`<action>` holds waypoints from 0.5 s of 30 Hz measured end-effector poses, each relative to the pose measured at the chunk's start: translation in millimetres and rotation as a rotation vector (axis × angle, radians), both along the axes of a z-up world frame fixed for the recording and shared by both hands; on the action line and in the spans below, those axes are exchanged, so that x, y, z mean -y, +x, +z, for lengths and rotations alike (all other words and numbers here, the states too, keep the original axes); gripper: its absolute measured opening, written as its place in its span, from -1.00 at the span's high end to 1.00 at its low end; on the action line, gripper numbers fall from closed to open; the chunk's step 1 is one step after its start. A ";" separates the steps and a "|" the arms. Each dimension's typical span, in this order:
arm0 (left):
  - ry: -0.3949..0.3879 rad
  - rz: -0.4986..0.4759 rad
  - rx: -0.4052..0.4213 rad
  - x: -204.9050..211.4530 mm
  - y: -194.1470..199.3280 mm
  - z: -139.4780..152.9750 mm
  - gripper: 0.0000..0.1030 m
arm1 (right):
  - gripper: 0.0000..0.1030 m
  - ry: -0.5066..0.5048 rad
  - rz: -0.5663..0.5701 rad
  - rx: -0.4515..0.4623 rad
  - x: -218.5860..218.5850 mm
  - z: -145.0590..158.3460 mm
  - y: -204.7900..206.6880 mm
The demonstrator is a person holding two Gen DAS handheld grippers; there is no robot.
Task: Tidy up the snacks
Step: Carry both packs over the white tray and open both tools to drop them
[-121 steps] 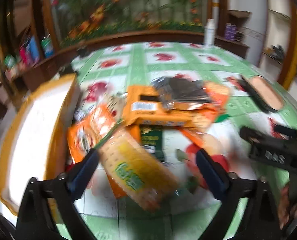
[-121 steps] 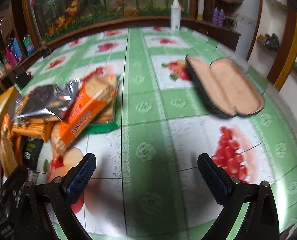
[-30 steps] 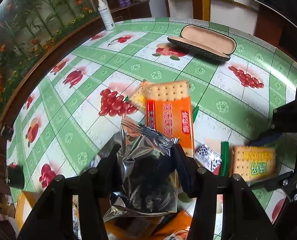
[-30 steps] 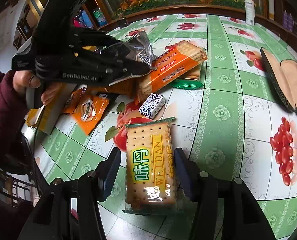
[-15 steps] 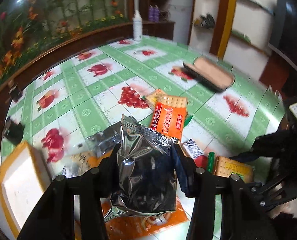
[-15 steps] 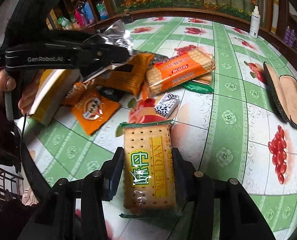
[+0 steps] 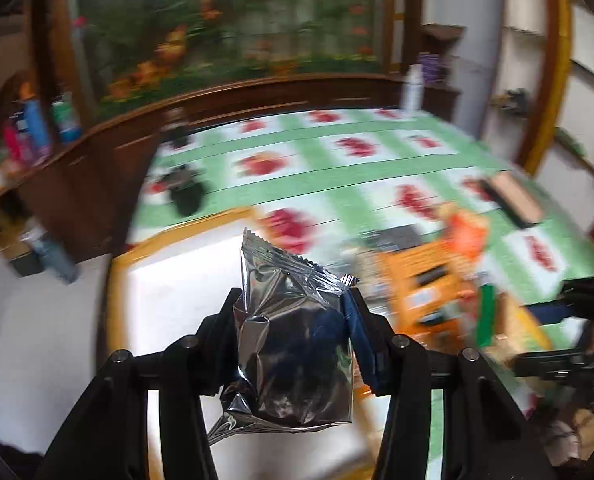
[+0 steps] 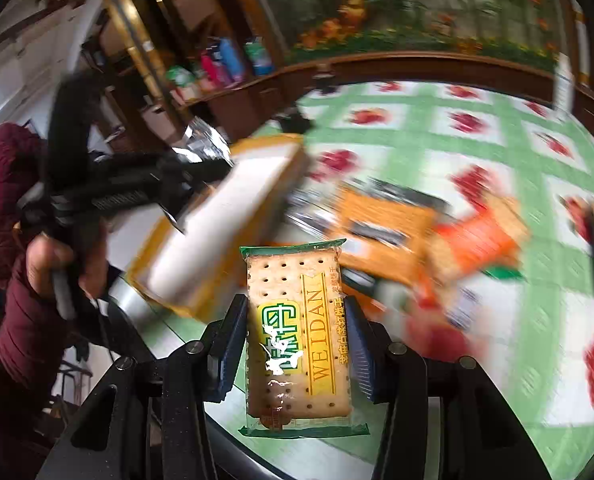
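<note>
My left gripper (image 7: 293,320) is shut on a crinkled silver foil packet (image 7: 293,340), which hangs above a white tray with a yellow rim (image 7: 193,226). In the right wrist view that same left gripper (image 8: 205,164) shows over the tray (image 8: 225,232), with the silver packet (image 8: 201,140) at its tip. My right gripper (image 8: 297,340) is shut on a green-edged WEIDAN cracker pack (image 8: 297,332), held upright and off the table, near the tray's right side. Both views are motion-blurred.
Several orange snack packs (image 7: 429,280) lie piled on the green fruit-print tablecloth (image 8: 497,128), right of the tray. An open glasses case (image 7: 513,196) and a white bottle (image 7: 413,88) sit farther back. A maroon sleeve (image 8: 5,240) and hand hold the left gripper.
The left gripper has swung left with the silver packet, from over the snack pile to over the tray. The right gripper has lifted the cracker pack off the table and moved toward the tray.
</note>
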State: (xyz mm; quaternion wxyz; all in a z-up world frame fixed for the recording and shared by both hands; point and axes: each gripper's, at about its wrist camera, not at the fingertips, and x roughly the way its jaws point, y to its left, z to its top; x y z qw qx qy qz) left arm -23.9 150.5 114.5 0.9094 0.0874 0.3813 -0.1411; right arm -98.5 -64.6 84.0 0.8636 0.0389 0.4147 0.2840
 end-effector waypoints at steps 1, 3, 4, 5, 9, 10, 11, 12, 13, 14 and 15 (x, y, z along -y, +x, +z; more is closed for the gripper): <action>0.018 0.034 0.002 -11.2 1.7 -4.5 0.04 | 0.00 0.004 0.020 0.006 -18.2 3.2 6.4; 0.016 0.085 -0.008 -32.6 7.3 -13.8 0.04 | 0.00 0.009 0.043 0.010 -41.2 5.2 16.1; 0.015 0.105 -0.010 -40.0 9.1 -17.1 0.04 | 0.00 0.008 0.059 0.013 -57.4 5.3 22.8; 0.016 0.128 -0.010 -48.5 11.1 -21.1 0.04 | 0.00 0.003 0.070 0.015 -69.9 4.6 28.3; 0.008 0.195 -0.034 -77.1 21.8 -39.7 0.04 | 0.00 -0.020 0.106 -0.011 -120.7 -10.0 53.3; 0.003 0.206 -0.041 -82.7 24.7 -43.5 0.04 | 0.00 -0.023 0.110 -0.020 -129.7 -14.6 58.2; -0.003 0.211 -0.045 -86.4 25.5 -46.0 0.04 | 0.00 -0.027 0.113 -0.026 -138.0 -18.6 63.5; -0.015 0.216 -0.050 -91.9 27.9 -49.2 0.03 | 0.00 -0.033 0.116 -0.031 -146.4 -22.1 67.6; -0.019 0.222 -0.052 -94.7 30.2 -50.9 0.03 | 0.00 -0.044 0.119 -0.034 -155.5 -26.8 72.7; -0.019 0.234 -0.053 -98.0 32.6 -52.9 0.03 | 0.00 -0.054 0.121 -0.035 -161.3 -30.5 75.8; -0.015 0.246 -0.051 -98.1 34.3 -53.7 0.03 | 0.00 -0.064 0.124 -0.037 -167.1 -34.2 79.4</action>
